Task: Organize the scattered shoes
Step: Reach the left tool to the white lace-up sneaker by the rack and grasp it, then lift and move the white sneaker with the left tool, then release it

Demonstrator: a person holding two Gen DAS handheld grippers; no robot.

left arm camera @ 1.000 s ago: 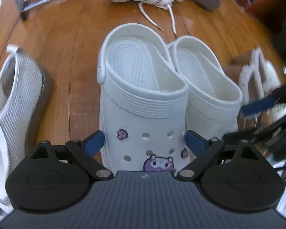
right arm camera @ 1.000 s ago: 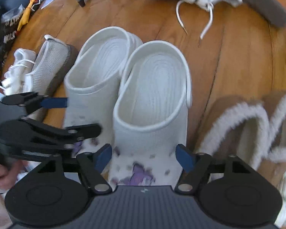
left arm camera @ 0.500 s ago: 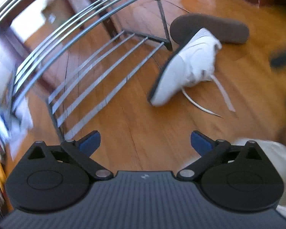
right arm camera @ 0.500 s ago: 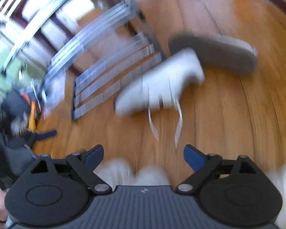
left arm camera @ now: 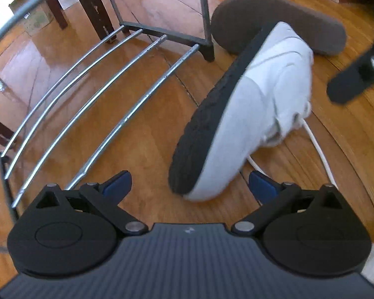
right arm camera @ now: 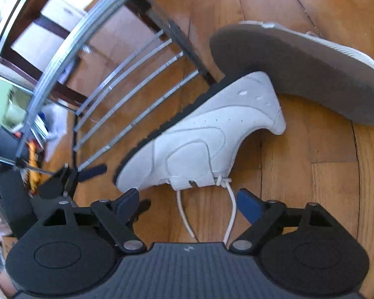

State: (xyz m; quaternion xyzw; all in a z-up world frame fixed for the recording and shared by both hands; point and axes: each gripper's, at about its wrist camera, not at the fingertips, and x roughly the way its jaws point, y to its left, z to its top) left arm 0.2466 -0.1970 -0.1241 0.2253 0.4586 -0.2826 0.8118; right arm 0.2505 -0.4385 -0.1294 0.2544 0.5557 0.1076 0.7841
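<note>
While both claws hover low over the floor:
Left claw: closing, nothing gripped, sneaker's end between its jaws.
Right claw: closing, only laces between.
White sneaker: on its side beside the rack; light, soft upper, firm sole; likely pinch sole edge.
Brown-soled shoe: behind, touching it.

Bright daylight glares off the wooden floor; fisheye edges bend, and the right-wrist picture is slightly motion-blurred.

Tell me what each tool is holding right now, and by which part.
Nothing is held. The left tool is closing and the right tool too, but neither's pads touch the white sneaker lying on its side.
</note>
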